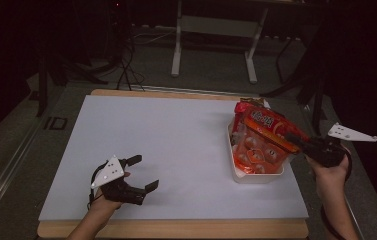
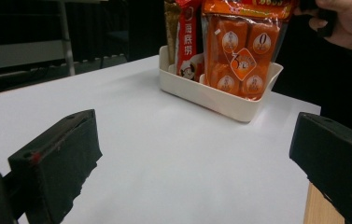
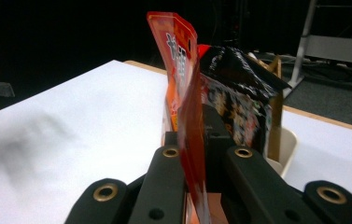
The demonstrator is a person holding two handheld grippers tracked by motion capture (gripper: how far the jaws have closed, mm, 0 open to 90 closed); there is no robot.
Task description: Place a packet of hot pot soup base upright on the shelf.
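The right tool (image 1: 296, 141) is seen at about 3 o'clock on the table (image 1: 176, 140), clenched on the upper edge of an orange snack bag (image 1: 263, 142). In the right gripper view the thin red-orange edge of that bag (image 3: 185, 93) is pinched flat between the two black jaws, which are pressed together on it. The bag is stood upright in a white bin (image 1: 256, 176), with its lower part inside the bin and its top leaned toward the right tool. The bin is placed near the table's right edge, at roughly 3 o'clock from the table's middle. Other packs are held in the same bin: a dark patterned bag (image 3: 239, 93) is seen just behind the orange one in the right gripper view, and a red narrow pack (image 2: 187, 42) is stood beside the orange bag (image 2: 241, 46) in the left gripper view. Round printed labels are shown on the orange bag's front.

The left tool (image 1: 141, 175) is rested low over the table at about 7 o'clock, well apart from the bin. Its jaws are spread wide, with nothing between them but bare white table surface. The right hand (image 2: 346, 25) is seen at the upper right of the left gripper view, above the bin.
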